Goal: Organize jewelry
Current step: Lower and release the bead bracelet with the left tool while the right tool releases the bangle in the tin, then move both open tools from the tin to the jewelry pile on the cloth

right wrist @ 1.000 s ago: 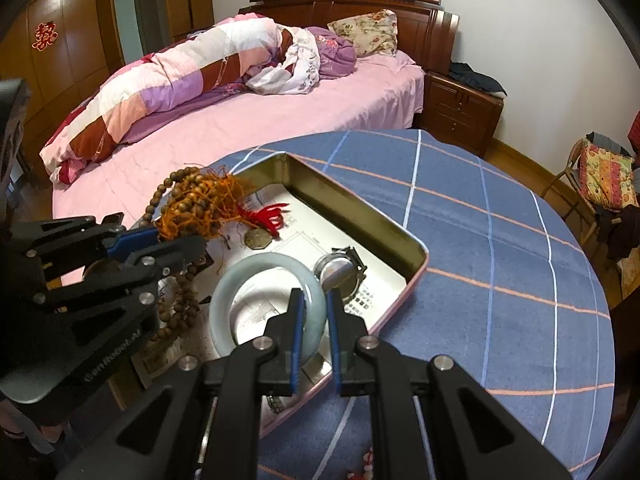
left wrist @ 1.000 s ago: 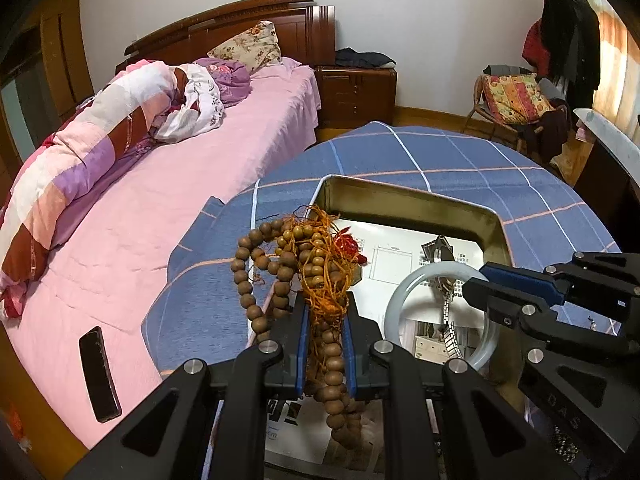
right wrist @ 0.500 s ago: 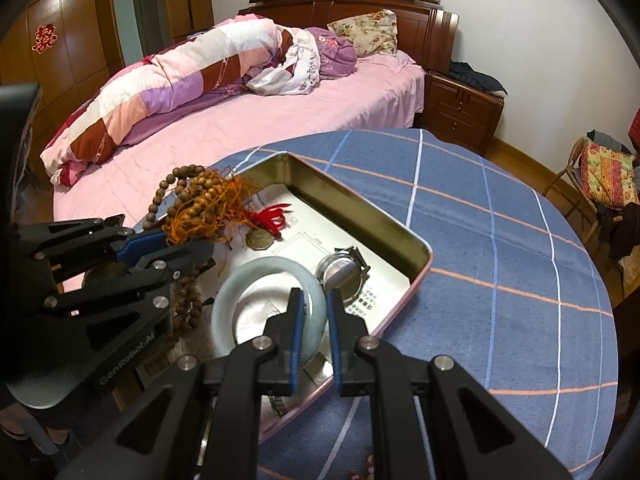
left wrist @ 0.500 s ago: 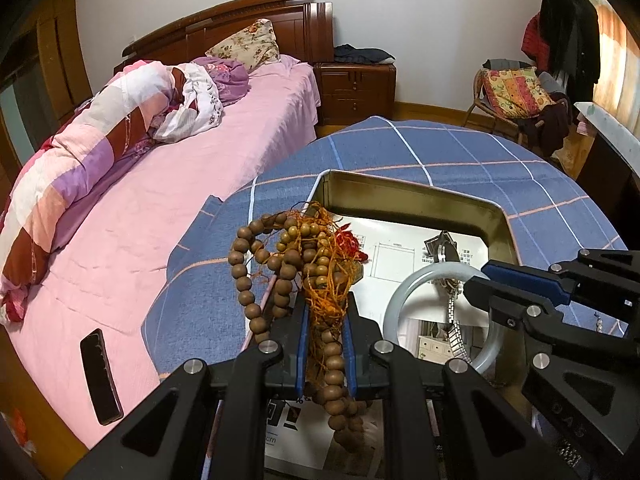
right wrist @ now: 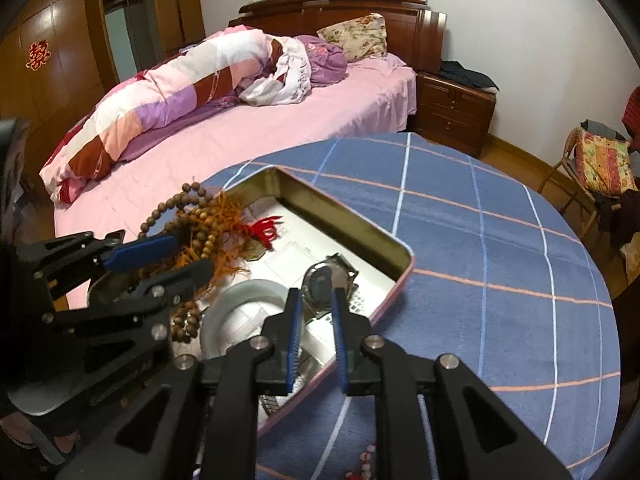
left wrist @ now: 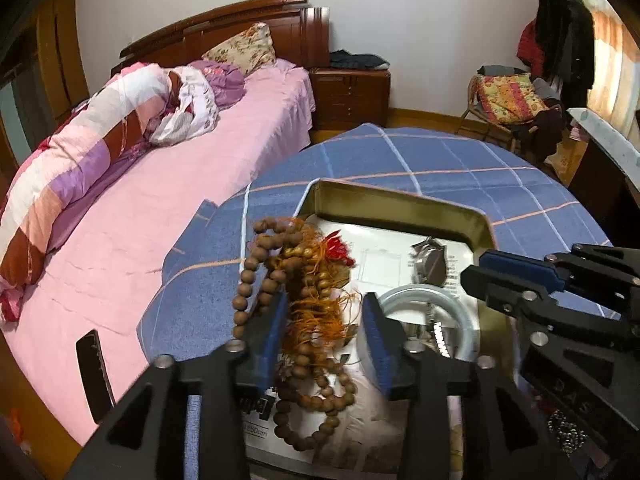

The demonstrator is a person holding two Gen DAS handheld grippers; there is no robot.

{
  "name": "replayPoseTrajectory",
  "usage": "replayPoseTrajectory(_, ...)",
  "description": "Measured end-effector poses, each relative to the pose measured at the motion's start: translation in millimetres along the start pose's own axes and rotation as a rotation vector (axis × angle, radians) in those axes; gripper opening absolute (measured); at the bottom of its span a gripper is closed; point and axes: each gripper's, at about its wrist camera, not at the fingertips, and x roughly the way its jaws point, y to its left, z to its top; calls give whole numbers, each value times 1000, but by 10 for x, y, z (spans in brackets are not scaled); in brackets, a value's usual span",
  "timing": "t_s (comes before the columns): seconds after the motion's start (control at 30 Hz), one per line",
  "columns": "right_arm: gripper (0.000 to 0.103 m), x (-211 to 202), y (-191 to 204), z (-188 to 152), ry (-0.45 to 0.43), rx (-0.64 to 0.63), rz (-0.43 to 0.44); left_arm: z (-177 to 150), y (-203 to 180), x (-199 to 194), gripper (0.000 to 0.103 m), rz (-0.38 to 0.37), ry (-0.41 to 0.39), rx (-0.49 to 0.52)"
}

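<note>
Your left hand-held gripper (left wrist: 324, 320) is opening, its blue pads apart either side of the wooden bead strand (left wrist: 304, 320), which slumps between them, partly onto the paper in the metal tin (left wrist: 400, 204) on the blue checked surface (right wrist: 480, 240). Your right hand-held gripper (right wrist: 314, 320) is opening too, pads slightly parted over the tin; nothing is pinched, with the pale bangle (right wrist: 236, 304) and watch (right wrist: 324, 280) just beyond.
</note>
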Motion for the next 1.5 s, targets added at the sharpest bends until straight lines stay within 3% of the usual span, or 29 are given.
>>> replayPoseTrajectory(0.17, 28, -56, -71, -21, -10, 20, -1, 15, -52, -71, 59, 13, -30, 23)
replayPoseTrajectory(0.27, 39, -121, -129, -38, -16, 33, 1, 24, -53, -112, 66, 28, -50, 27)
replayPoseTrajectory(0.3, 45, -149, -154, -46, -20, 36, 2, 27, -51, -125, 67, 29, -53, 29)
replayPoseTrajectory(0.43, 49, -336, -267, -100, -42, 39, -11, 28, -49, -187, 68, 33, -63, 26)
replayPoseTrajectory(0.6, 61, -573, -498, -217, -68, 61, -39, 0, -114, -256, 75, 31, -74, 17)
replayPoseTrajectory(1.23, 67, -990, -1209, -1064, -41, 245, -120, -156, -450, -634, 80, 36, -110, 37)
replayPoseTrajectory(1.5, 67, -1136, -1040, -1231, -50, 258, -59, -417, -728, -925, 80, 48, -152, 101)
